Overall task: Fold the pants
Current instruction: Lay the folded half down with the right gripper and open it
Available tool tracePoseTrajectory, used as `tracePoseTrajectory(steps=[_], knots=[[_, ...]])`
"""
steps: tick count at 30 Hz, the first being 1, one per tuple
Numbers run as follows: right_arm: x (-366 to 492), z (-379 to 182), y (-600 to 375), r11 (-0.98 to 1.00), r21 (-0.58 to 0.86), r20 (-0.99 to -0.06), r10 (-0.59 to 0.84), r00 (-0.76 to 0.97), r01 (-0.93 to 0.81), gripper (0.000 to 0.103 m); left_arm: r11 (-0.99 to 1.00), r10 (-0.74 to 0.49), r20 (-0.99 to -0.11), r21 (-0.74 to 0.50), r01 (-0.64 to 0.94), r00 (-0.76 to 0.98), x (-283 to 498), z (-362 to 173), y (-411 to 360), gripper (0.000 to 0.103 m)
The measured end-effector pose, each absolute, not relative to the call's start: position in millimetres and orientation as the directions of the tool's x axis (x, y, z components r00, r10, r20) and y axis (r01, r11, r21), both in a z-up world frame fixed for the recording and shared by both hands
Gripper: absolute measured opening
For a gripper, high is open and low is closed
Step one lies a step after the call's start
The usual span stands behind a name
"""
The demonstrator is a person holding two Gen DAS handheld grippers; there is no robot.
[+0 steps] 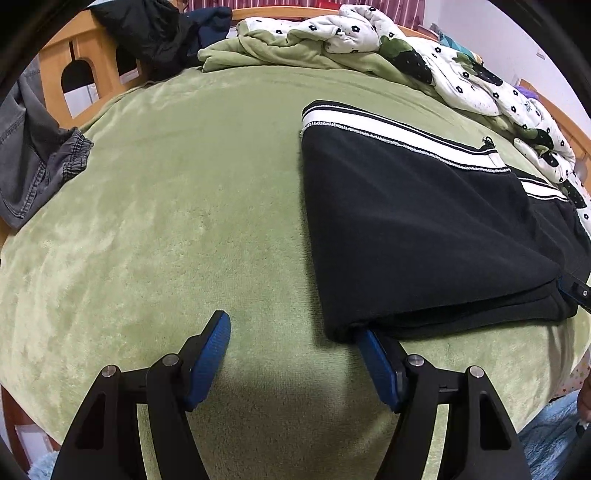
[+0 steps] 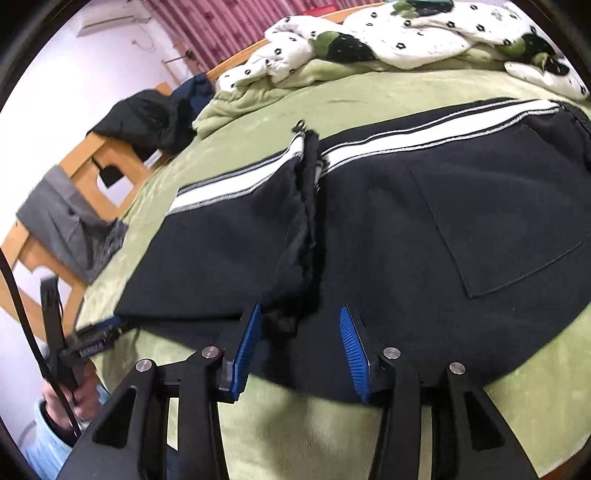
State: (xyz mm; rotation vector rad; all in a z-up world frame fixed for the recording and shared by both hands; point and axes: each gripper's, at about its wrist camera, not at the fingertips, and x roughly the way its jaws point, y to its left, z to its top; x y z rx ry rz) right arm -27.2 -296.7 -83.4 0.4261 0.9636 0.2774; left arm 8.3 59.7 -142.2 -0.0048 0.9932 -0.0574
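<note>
My left tongs (image 1: pixel 291 343) stand wide open in the left wrist view, low over the green blanket (image 1: pixel 177 206). The left blue pad (image 1: pixel 208 363) is clear of everything. The right blue pad runs under the near corner of the black pants (image 1: pixel 413 229), its tip hidden by the cloth; nothing sits between the two pads. The pants lie folded on the right part of the bed, a white stripe (image 1: pixel 388 129) along the far edge. At the right edge of this view my right tongs (image 1: pixel 576 291) show as a dark tip beside the pants' near edge; their state cannot be judged from here. A grey garment (image 1: pixel 33 162) hangs over the wooden bed frame (image 1: pixel 55 70) at the left. A flowered quilt (image 1: pixel 424 62) is bunched along the far side, and a black garment (image 1: pixel 147 33) lies at the far left corner.

In the right wrist view my right tongs (image 2: pixel 301 336) are open, both blue pads over the near edge of the pants (image 2: pixel 406 229), with a rumpled fold of black cloth (image 2: pixel 306 229) running down between them. The pads do not press it. A patch pocket (image 2: pixel 506 221) shows on the right part of the pants. At the far left, blurred, my left tongs (image 2: pixel 92 339) sit at the pants' near left corner, held by my hand (image 2: pixel 74 398).
</note>
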Motion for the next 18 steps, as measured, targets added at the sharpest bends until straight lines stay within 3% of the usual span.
tracePoseTrajectory(steps=[6,7,8,11,14,18], knots=[[0.4,-96.3,-275.3,0.888,0.458,-0.744,0.404,0.532,-0.033,0.043,0.999,-0.032,-0.829,-0.008,0.046,0.559,9.1,-142.8,53.5,0.069],[3.9,-97.5,-271.7,0.897,0.439,-0.754,0.395,0.525,-0.045,0.029,0.999,-0.03,-0.827,-0.006,0.044,0.561,8.8,-142.9,52.8,0.069],[8.2,-97.9,-262.7,0.921,0.384,-0.776,0.356,0.521,-0.058,0.023,0.999,-0.027,-0.824,-0.003,0.043,0.565,8.8,-143.1,52.6,0.069],[-0.7,-79.8,-259.4,0.942,0.324,-0.739,0.309,0.598,-0.086,0.015,0.999,-0.019,-0.818,0.011,0.049,0.576,7.5,-143.3,51.1,0.069],[-20.2,-47.4,-286.9,0.927,0.368,-0.643,0.311,0.7,-0.075,0.014,0.999,-0.019,-0.814,0.01,0.048,0.58,7.5,-143.2,52.8,0.069],[-19.5,-72.0,-305.8,0.925,0.379,-0.735,0.29,0.613,0.017,0.015,0.998,-0.04,-0.817,-0.007,0.06,0.575,9.7,-143.9,51.8,0.069]])
